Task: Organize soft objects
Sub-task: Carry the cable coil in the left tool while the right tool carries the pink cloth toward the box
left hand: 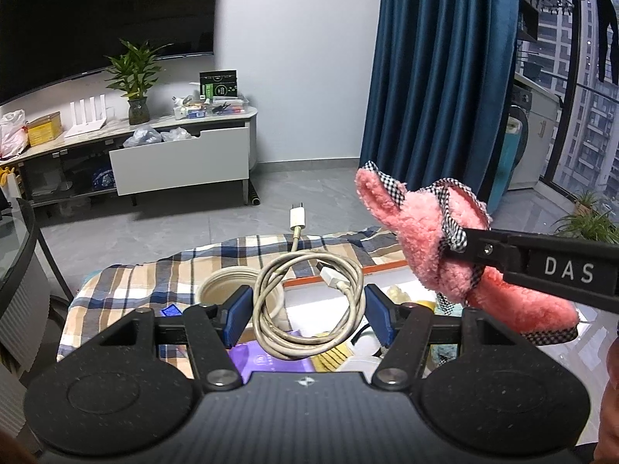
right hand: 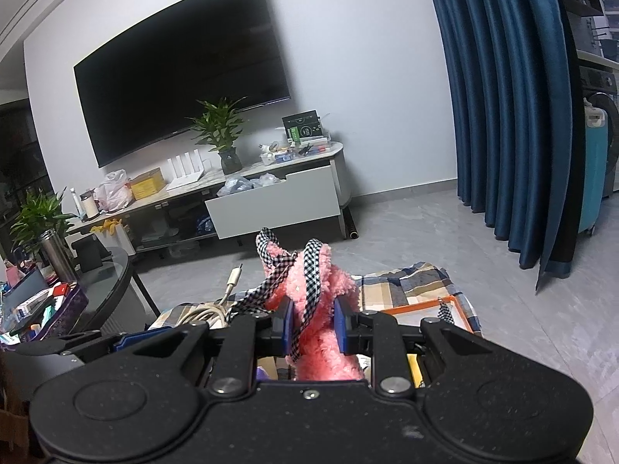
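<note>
My right gripper (right hand: 311, 326) is shut on a pink fluffy cloth with checkered trim (right hand: 317, 309) and holds it up in the air; it also shows in the left wrist view (left hand: 429, 239), with the right gripper (left hand: 470, 255) coming in from the right. My left gripper (left hand: 305, 311) has its blue pads wide apart around a coiled white charging cable (left hand: 305, 301), whose plug end (left hand: 297, 218) sticks up. I cannot tell whether the pads press on the coil. Below lies a plaid cloth (left hand: 216, 263) and a box of mixed items (left hand: 348, 348).
A TV stand (left hand: 174, 158) with an open drawer, a potted plant (left hand: 133, 77) and a wall TV stand across the grey floor. Blue curtains (left hand: 441, 77) hang at the right. A dark glass table (right hand: 96, 282) with clutter is at the left.
</note>
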`<control>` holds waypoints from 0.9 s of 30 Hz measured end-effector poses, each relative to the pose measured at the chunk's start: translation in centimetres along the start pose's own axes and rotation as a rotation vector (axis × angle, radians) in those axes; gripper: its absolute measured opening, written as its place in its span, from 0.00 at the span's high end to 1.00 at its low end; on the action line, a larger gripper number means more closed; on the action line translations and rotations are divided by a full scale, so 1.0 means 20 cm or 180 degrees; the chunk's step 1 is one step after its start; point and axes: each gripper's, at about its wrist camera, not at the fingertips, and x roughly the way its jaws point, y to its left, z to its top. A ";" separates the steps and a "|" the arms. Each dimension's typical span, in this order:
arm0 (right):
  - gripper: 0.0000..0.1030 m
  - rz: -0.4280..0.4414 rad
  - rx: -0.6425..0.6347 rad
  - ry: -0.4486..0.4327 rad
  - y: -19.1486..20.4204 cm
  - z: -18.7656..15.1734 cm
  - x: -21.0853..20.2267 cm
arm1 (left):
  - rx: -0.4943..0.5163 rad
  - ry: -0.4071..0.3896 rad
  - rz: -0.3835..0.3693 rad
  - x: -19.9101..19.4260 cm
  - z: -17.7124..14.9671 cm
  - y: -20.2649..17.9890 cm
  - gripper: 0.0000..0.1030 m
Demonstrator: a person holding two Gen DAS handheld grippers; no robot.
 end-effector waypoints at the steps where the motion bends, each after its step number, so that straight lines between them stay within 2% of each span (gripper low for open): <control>1: 0.73 -0.0006 0.0005 0.0001 -0.01 0.00 0.00 | 0.0009 0.0004 -0.0006 0.00 0.00 -0.01 0.38; 27: 0.73 -0.0260 0.0173 0.0069 -0.24 -0.05 -0.01 | 0.0179 0.0168 -0.0260 0.11 -0.03 -0.19 0.38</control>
